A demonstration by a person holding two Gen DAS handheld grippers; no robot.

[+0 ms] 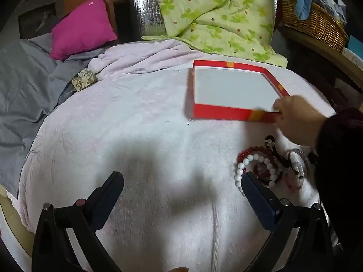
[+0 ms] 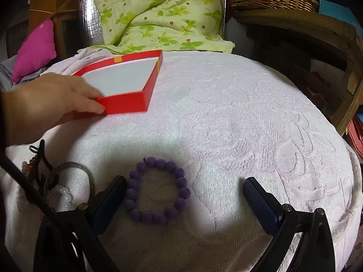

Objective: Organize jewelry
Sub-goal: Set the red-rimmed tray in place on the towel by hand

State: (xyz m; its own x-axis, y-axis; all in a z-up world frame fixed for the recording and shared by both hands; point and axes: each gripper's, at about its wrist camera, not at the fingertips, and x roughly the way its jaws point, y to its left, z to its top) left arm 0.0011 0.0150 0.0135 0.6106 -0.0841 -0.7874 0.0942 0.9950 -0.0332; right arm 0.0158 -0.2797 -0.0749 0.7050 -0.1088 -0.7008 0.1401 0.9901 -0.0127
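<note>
A shallow red box with a white inside [image 1: 233,90] lies on the white towel-covered table [image 1: 136,136]; a bare hand [image 1: 292,117] grips its near right corner. The box [image 2: 127,77] and the hand [image 2: 45,99] also show in the right wrist view. A pile of bracelets, white beads [image 1: 256,165], red beads and a clear bangle, lies just past my left gripper's right finger. My left gripper [image 1: 181,181] is open and empty. A purple bead bracelet [image 2: 158,192] lies between the fingers of my right gripper [image 2: 183,188], which is open above it.
A green floral quilt [image 1: 217,15] lies behind the box. A pink cushion [image 1: 81,29] and grey cloth [image 1: 22,86] are at the left. A wicker basket [image 1: 313,20] stands on a wooden shelf at the right. A dark bangle [image 2: 68,172] and pale beads lie left of my right gripper.
</note>
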